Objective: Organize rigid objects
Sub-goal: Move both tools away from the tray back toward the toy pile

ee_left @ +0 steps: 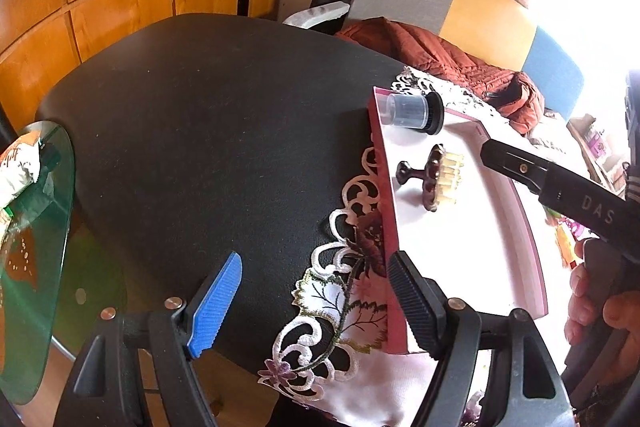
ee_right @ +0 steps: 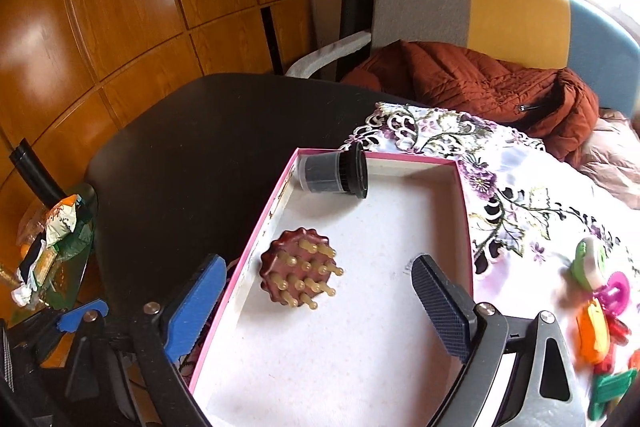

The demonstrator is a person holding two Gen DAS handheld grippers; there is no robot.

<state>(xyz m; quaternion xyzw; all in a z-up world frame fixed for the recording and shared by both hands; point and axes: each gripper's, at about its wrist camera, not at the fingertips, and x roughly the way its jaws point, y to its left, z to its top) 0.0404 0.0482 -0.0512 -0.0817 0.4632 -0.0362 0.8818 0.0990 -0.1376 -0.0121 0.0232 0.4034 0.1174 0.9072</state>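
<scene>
In the pink-rimmed box (ee_right: 464, 195) I see two things: a brown massage brush (ee_right: 299, 275) on its side near the left wall, pegs pointing right, and a small capped cylinder (ee_right: 334, 175) on its side in the far left corner. My right gripper (ee_right: 320, 311) hangs over the box, fingers spread wide, gripping nothing. My left gripper (ee_left: 316, 303) is equally wide and bare, straddling the box's near left wall above the embroidered cloth (ee_left: 340, 291) and black table (ee_left: 200, 115). Colourful toys (ee_right: 600, 315) lie right of the box.

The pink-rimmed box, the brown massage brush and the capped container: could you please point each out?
pink-rimmed box (ee_right: 462, 211), right wrist view, inner right wall.
brown massage brush (ee_right: 276, 251), right wrist view, scalloped brown rim.
capped container (ee_right: 322, 175), right wrist view, translucent body.
</scene>
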